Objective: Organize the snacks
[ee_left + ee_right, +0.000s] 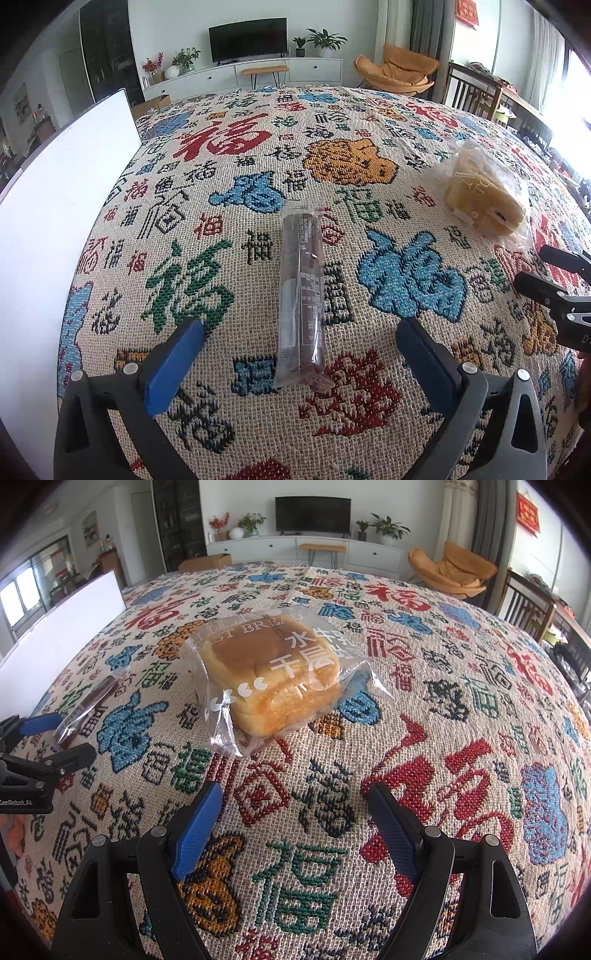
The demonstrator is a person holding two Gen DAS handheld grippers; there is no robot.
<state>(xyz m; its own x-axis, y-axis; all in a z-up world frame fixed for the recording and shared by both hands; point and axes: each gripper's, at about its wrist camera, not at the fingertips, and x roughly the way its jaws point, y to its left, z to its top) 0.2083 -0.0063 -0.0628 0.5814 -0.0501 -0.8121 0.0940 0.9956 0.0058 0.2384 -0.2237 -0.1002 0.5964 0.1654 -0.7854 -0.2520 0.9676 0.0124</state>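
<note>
Coarse woven cloth [258, 184]; long dark sausage stick [302, 288] in clear wrap left of soft square bagged bread [273, 679]. Left claw [299, 343], right claw [295, 812]: angled down, agape, empty.

Golden bread [269, 679], brown snack stick [301, 284], multicoloured character-patterned cloth [369, 424]

A home living room: a dark flat-screen television [312, 514] stands on a long white media cabinet [306, 552] against a pale wall, flanked by potted houseplants [388, 527] and a vase of red flowers [220, 523]. An orange lounge chair [452, 568] sits beside grey curtains [428, 26], with dark wooden dining chairs [469, 90] nearby. In the foreground, a woven cloth [461, 709] patterned with colourful Chinese characters covers the surface.
</note>
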